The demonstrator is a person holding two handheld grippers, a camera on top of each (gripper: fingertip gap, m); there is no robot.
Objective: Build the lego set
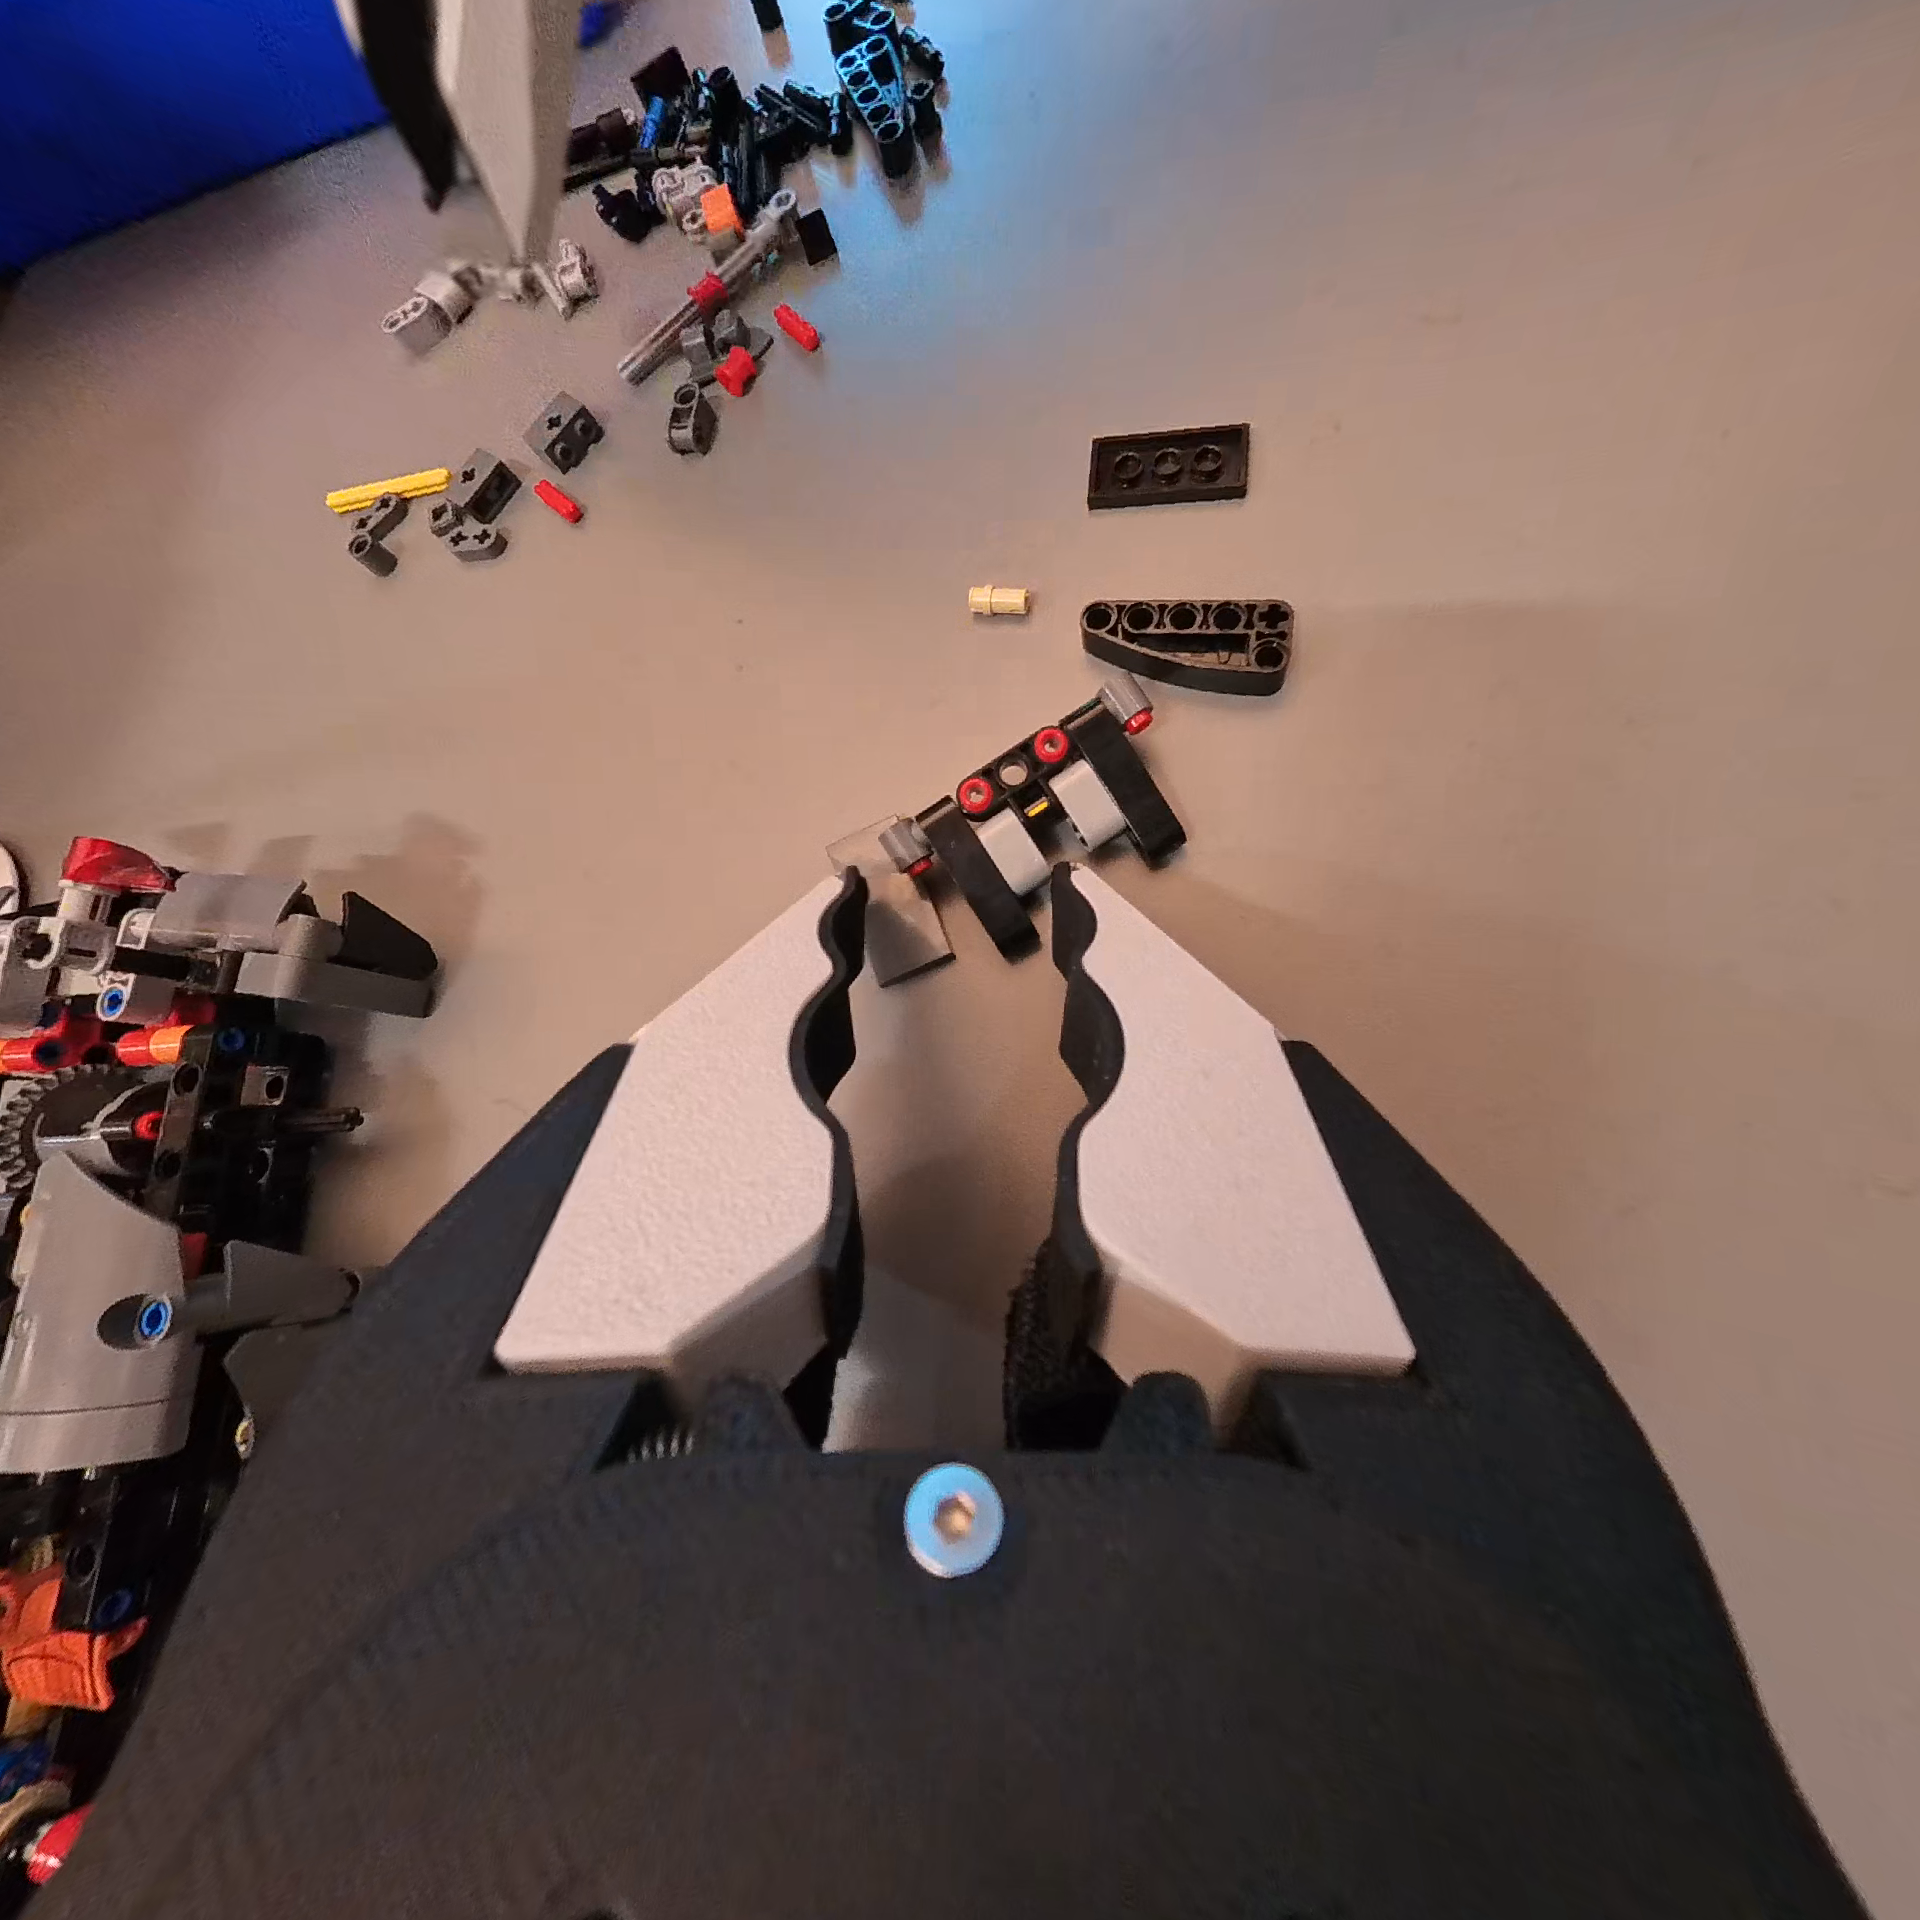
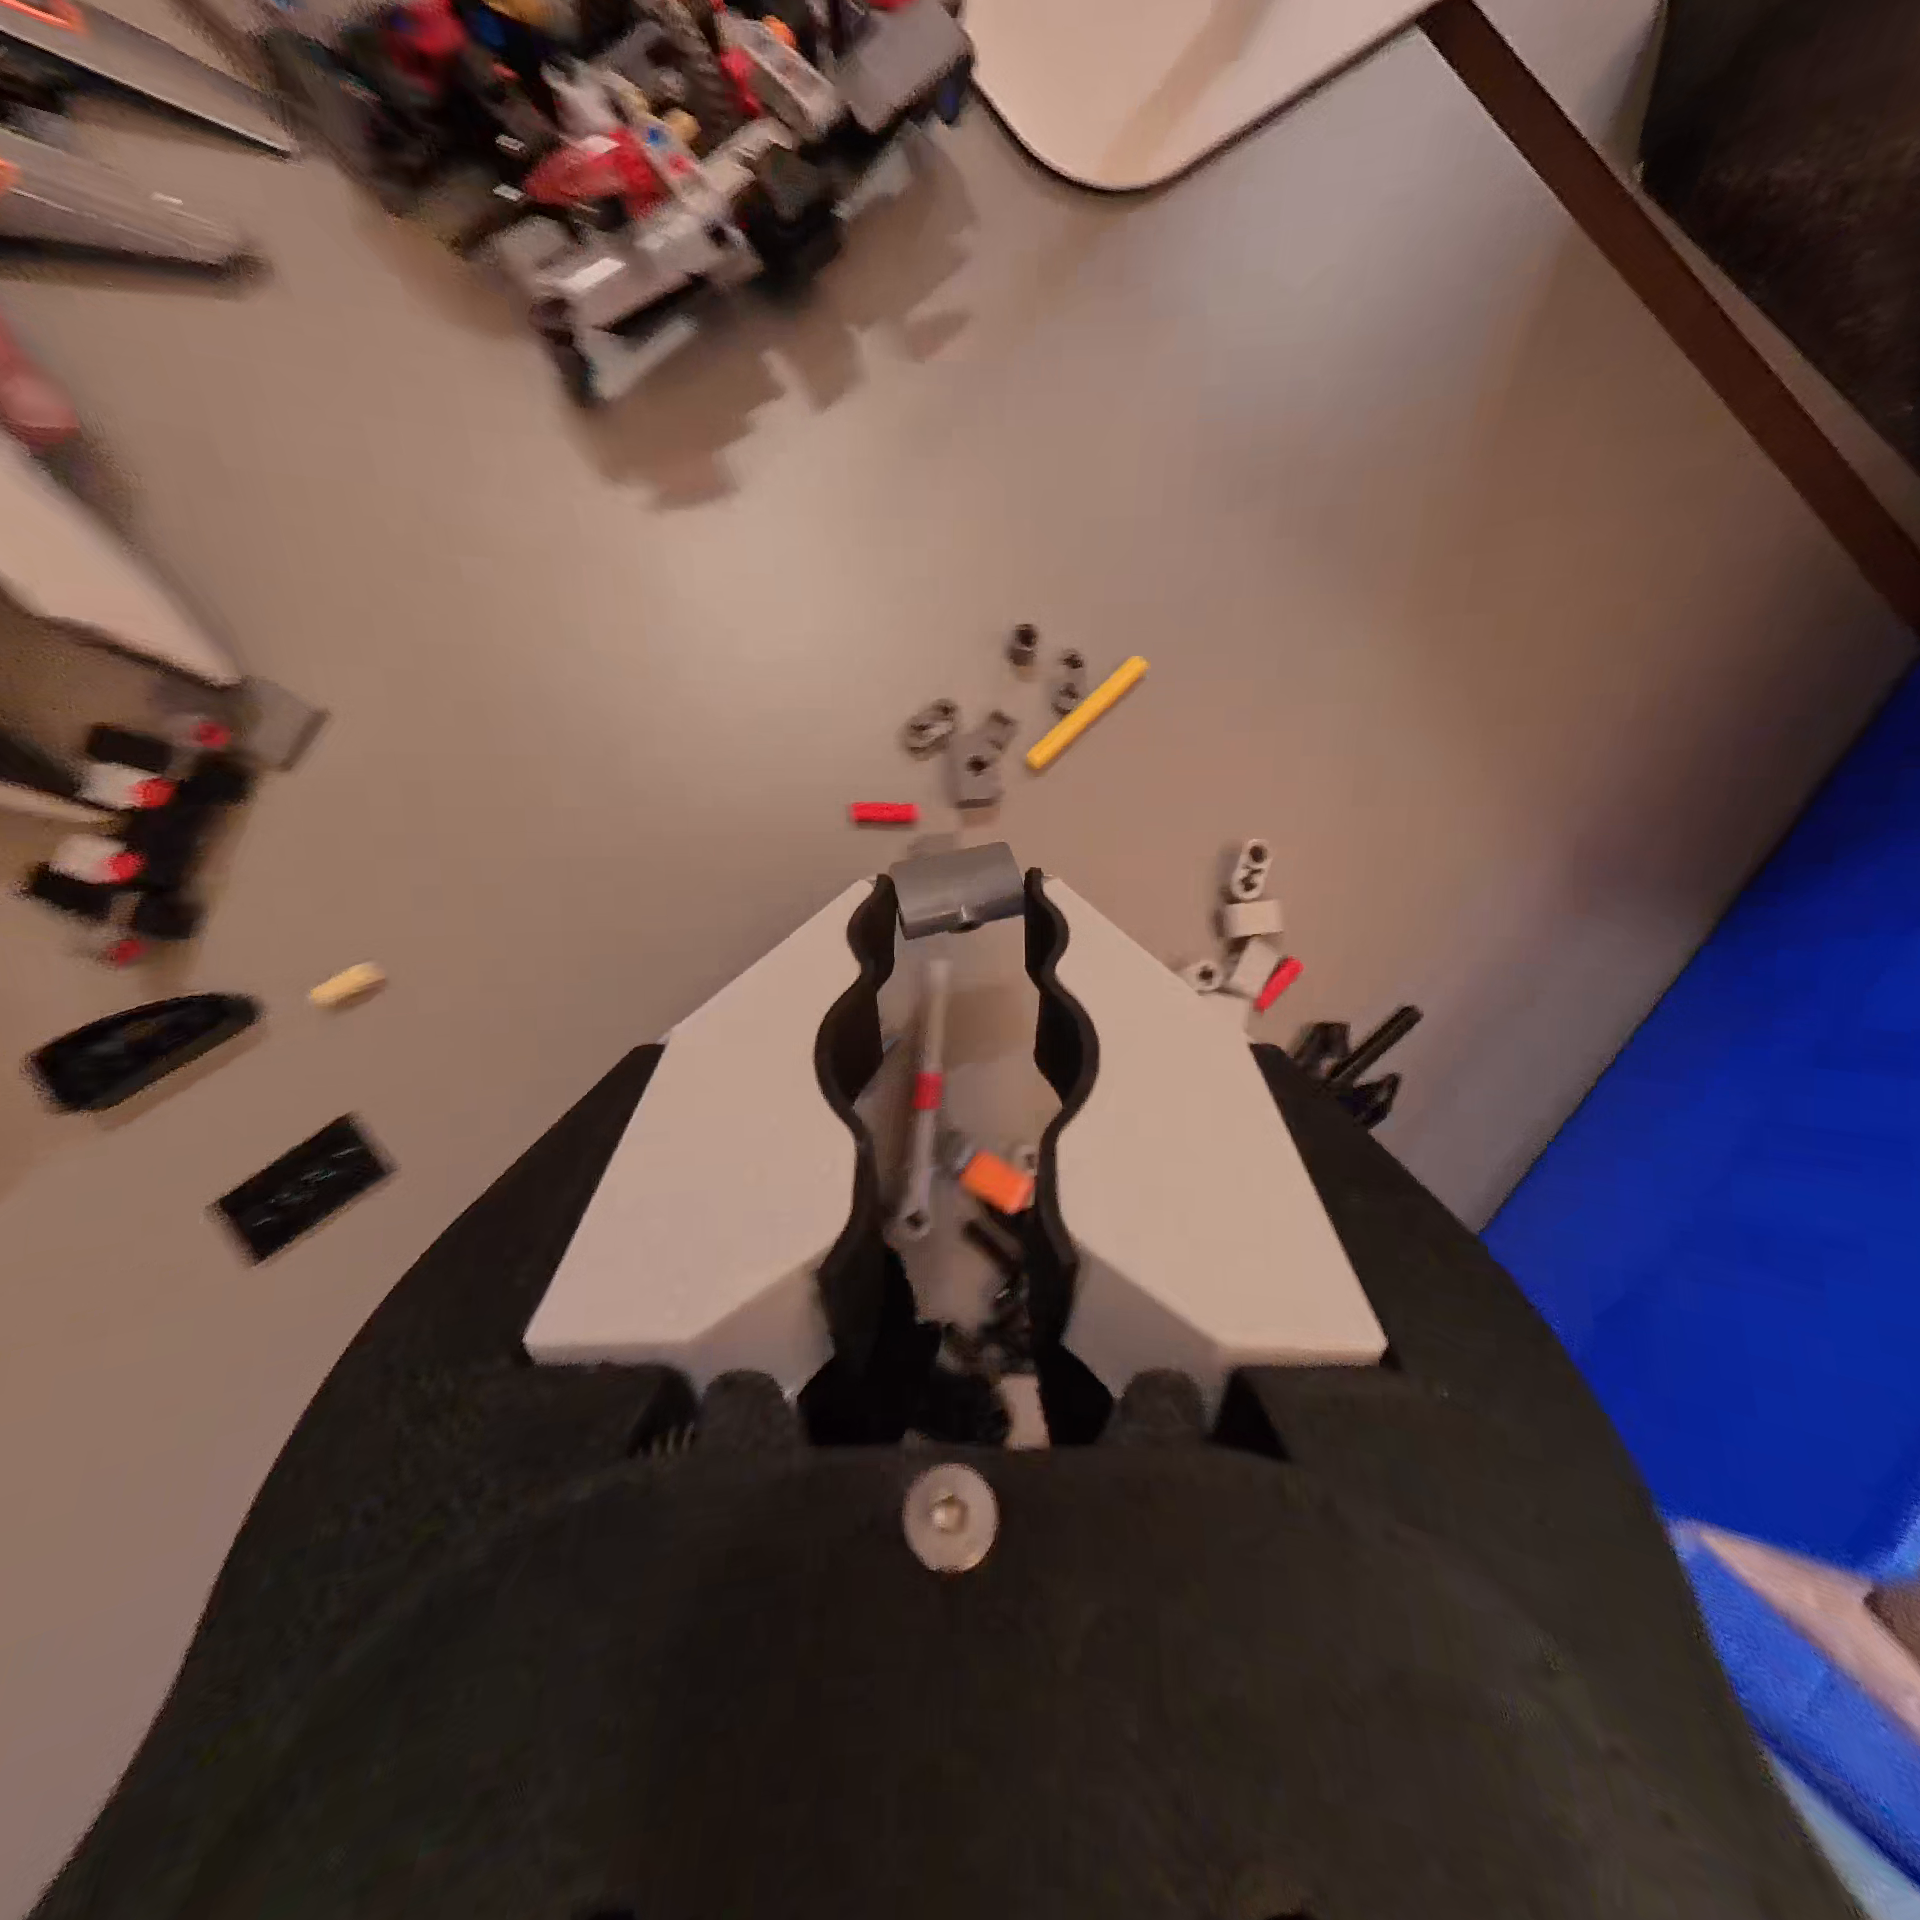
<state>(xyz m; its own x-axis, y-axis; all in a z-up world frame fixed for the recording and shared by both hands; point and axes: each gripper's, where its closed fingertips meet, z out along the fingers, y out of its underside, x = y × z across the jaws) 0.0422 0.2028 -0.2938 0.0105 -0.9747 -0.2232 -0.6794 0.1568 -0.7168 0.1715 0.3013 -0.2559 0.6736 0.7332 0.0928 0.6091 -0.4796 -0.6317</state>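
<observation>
While loose parts [image 1: 717, 208] are lying scattered on the bench [image 1: 1455, 312], a grey piece [image 2: 956, 890] is being gripped at the tips of the right tongs [image 2: 958, 883]. Left tongs [image 1: 956, 883], parted and empty, are being held over a black subassembly [image 1: 1049, 810]. A half-built model [image 1: 135, 1122] is being kept at left.

Glossy plastic bricks [image 1: 1184, 465] on smooth matt table [image 1: 1455, 312]
</observation>
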